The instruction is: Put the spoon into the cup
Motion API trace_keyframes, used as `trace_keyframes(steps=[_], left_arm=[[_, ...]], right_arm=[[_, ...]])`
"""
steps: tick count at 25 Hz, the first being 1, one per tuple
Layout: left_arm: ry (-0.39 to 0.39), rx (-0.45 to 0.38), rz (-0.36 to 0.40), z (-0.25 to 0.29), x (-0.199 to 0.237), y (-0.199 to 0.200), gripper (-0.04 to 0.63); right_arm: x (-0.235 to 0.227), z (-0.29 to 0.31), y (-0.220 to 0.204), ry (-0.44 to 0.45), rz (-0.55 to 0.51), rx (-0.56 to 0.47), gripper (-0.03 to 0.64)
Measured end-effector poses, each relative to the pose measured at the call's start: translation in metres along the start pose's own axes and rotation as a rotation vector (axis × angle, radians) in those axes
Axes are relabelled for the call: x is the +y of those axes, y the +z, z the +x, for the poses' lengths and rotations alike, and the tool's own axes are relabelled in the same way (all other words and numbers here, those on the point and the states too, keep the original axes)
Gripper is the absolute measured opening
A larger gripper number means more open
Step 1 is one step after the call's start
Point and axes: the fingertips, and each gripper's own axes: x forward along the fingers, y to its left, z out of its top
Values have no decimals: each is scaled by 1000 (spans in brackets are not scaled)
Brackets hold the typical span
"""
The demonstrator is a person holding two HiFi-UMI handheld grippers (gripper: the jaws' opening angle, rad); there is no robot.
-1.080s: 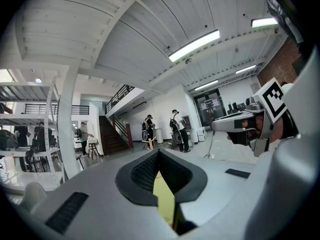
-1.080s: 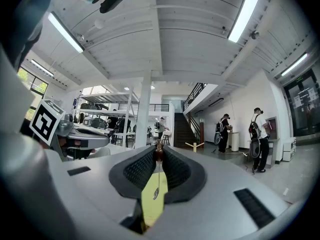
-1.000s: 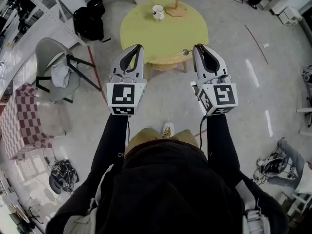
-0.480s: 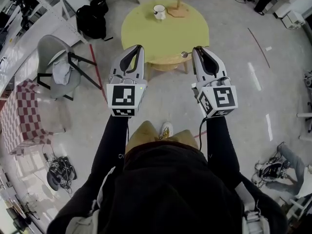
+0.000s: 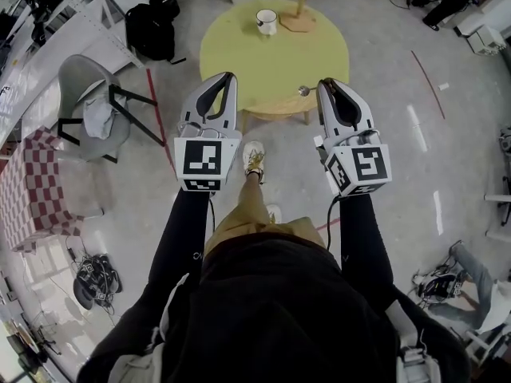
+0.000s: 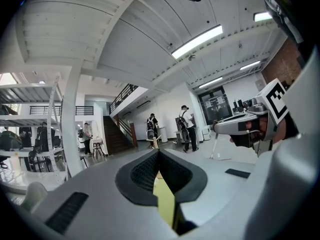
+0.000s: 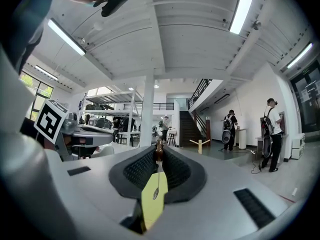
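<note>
A white cup (image 5: 266, 21) stands at the far side of the round yellow-green table (image 5: 271, 66). My right gripper (image 5: 323, 83) hovers at the table's near edge, shut on the spoon (image 5: 303, 91), whose metal bowl sticks out to the left of the tips. In the right gripper view the spoon's (image 7: 159, 156) brown handle sits pinched between the pads of the right gripper (image 7: 159, 149). My left gripper (image 5: 229, 79) is level with it, left of the table's near edge, jaws together and nothing in them. The left gripper (image 6: 159, 152) view shows only a strip of table below the touching tips.
A wooden stand (image 5: 302, 16) sits on the table right of the cup. A grey chair (image 5: 88, 106), a black bag (image 5: 152, 26) and a checked cloth (image 5: 32, 194) are at the left. The person's shoe (image 5: 254, 159) is forward between the grippers. Several people (image 7: 270, 134) stand far off.
The person has stepped towards the table: a foot has come forward between the arms, and the table and cup sit lower and closer in the head view. Both grips are unchanged.
</note>
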Motion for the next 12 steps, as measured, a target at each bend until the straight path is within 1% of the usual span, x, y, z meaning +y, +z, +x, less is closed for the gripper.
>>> trace_keyframes(steps=[5,12], left_arm=[[-12,-6,-7,47,21,-5,15],[-52,-7,-13,123,60,-8,15]], right_arm=[[-21,45,-2,7,-22,3,57],[-49,128,2,-8,-12,11,57]])
